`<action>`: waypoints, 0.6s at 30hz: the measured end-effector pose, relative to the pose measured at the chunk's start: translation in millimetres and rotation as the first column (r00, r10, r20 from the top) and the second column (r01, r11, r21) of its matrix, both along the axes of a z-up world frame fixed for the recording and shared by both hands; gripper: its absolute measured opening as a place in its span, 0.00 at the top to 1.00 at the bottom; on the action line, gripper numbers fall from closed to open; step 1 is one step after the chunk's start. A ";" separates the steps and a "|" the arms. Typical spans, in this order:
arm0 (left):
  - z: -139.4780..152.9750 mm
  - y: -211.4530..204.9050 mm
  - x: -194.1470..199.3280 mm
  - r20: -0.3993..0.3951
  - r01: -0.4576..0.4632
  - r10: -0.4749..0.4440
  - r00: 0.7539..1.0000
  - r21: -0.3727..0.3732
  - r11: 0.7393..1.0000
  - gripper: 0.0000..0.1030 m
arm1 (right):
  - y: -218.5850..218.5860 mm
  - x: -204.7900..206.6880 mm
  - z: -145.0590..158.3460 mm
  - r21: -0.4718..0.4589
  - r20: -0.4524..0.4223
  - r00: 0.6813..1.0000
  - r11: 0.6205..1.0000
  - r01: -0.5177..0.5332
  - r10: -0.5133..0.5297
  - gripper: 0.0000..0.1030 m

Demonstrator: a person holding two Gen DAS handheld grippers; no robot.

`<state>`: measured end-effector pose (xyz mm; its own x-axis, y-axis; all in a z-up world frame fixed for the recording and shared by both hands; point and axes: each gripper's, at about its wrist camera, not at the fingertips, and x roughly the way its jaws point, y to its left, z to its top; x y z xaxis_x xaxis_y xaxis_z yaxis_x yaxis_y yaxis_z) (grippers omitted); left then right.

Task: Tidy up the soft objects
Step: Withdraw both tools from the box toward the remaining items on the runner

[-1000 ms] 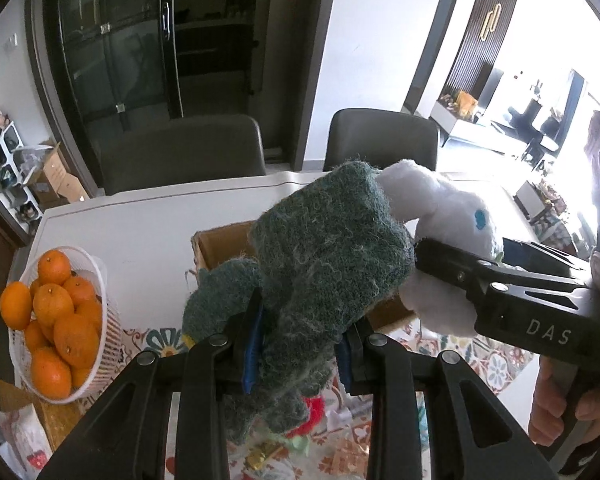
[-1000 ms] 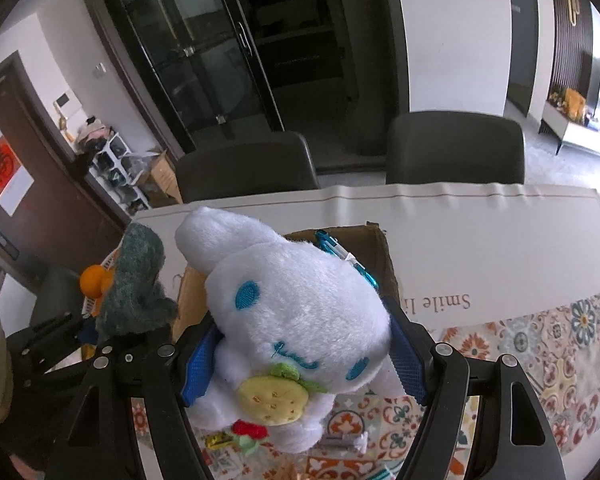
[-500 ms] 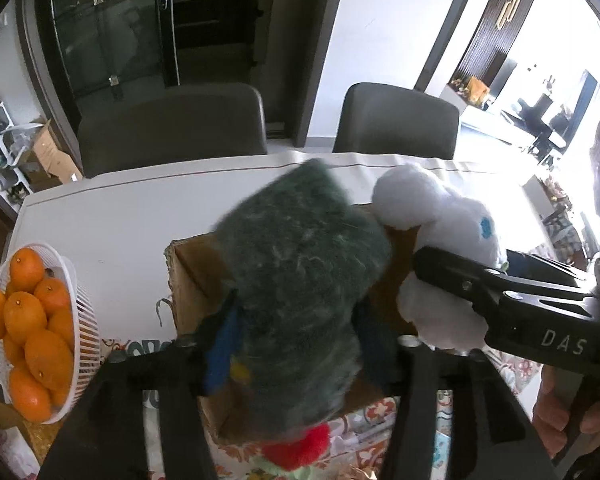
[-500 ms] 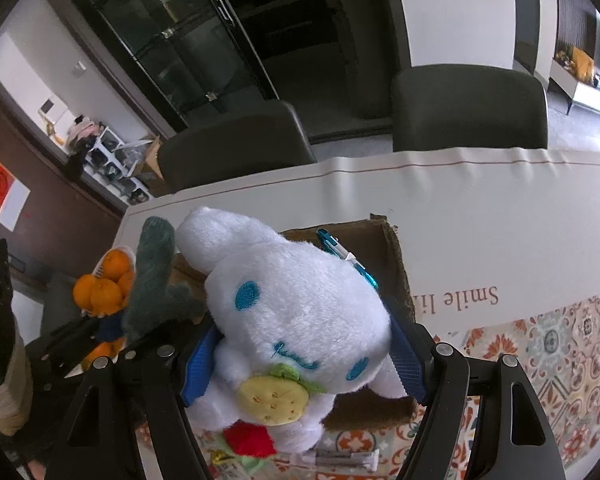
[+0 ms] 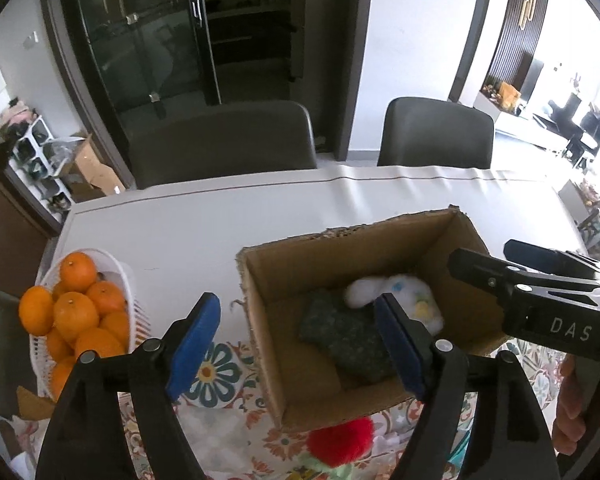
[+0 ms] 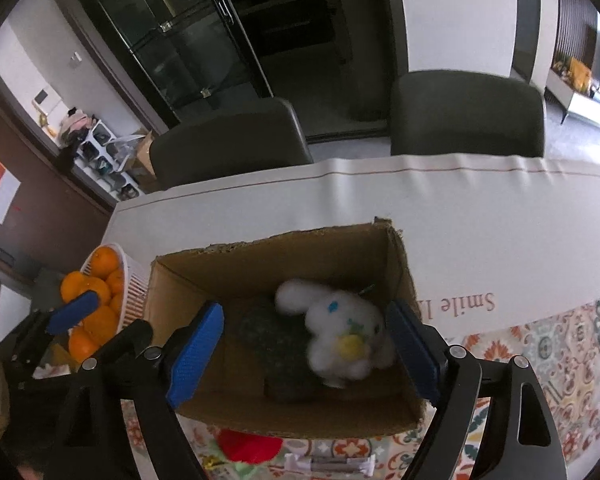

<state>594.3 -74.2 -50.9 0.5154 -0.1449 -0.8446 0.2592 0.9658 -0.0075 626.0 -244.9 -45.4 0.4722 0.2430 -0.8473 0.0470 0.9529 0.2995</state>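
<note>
Both grippers empty, jaws spread wide. Left gripper hangs above the near-left corner of the cardboard box; one blue pad is outside the box's left wall, the other over the box interior. Right gripper sits over the box too, pads straddling the inside, nothing between them. In the left wrist view the right gripper comes in from the box's right side, "DAS" printed on its body, person's hand on the handle.

Task items are inside the box, on its floor:
- white plush bunny, toward the box's right wall, blue eye marks + yellow patch on front, a bit motion-blurred in the right view; also seen at.
- dark green fuzzy plush, left of the bunny and touching it, lying flat; partly under the bunny in the right view.

Outside the box:
- red fluffy item on the patterned mat, just at the box's near wall.
- white basket of oranges, left of the box, not touching it.
- white tablecloth beyond the box, text "Smile" printed on it to the box's right.
- small wrapped stick-like packet on the mat near the box's near wall, can't tell what it is.
- two dark chairs behind the table, far side from the box.
</note>
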 end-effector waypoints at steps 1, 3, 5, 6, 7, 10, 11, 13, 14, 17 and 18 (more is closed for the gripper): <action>2.0 1.5 -3.7 0.007 0.001 -0.001 1.000 0.003 1.000 0.23 | 1.3 -1.9 2.4 -0.013 0.006 1.000 1.000 0.002 -0.002 0.18; 5.1 3.7 -8.6 0.018 -0.001 0.001 1.000 0.007 1.000 0.23 | 3.2 -7.4 6.9 -0.035 0.017 1.000 0.999 0.007 -0.006 0.18; 9.1 5.4 -16.8 0.028 0.000 0.000 1.000 0.003 1.000 0.23 | 5.8 -15.0 12.5 -0.057 0.032 0.999 0.998 0.011 -0.009 0.18; 10.1 5.9 -19.8 0.029 0.000 -0.001 1.000 0.004 1.000 0.23 | 5.3 -17.4 14.1 -0.062 0.036 0.999 0.998 0.012 -0.010 0.18; 11.4 6.7 -23.2 0.032 0.002 -0.002 0.999 0.004 1.000 0.23 | 5.8 -21.9 17.1 -0.069 0.043 0.999 0.997 0.015 -0.012 0.18; 13.8 8.6 -36.3 0.038 0.011 -0.011 0.999 0.010 1.000 0.23 | 6.9 -34.1 24.6 -0.107 0.066 0.998 0.994 0.032 -0.025 0.18; 14.0 8.7 -40.6 0.038 0.013 -0.014 0.999 0.011 1.000 0.23 | 7.4 -38.7 27.2 -0.119 0.074 0.997 0.992 0.035 -0.026 0.18; 14.3 10.6 -48.3 0.037 0.021 -0.021 0.999 0.010 1.000 0.23 | 8.8 -48.0 31.6 -0.143 0.079 0.996 0.989 0.044 -0.033 0.18; 14.6 11.0 -52.5 0.036 0.022 -0.023 0.999 0.012 1.000 0.23 | 9.1 -52.0 33.0 -0.148 0.081 0.996 0.988 0.047 -0.035 0.18; 13.4 11.2 -63.1 0.032 0.031 -0.032 0.999 0.015 0.999 0.23 | 10.1 -65.0 36.5 -0.163 0.081 0.996 0.985 0.055 -0.043 0.18; 12.7 11.3 -67.1 0.030 0.037 -0.038 0.999 0.014 0.999 0.23 | 9.6 -68.6 36.6 -0.165 0.077 0.996 0.985 0.059 -0.047 0.18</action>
<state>527.2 -62.9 -38.3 0.5350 -0.1534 -0.8308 0.2951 0.9554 0.0136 557.4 -235.3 -8.9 0.5427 0.0743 -0.8367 0.0828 0.9865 0.1413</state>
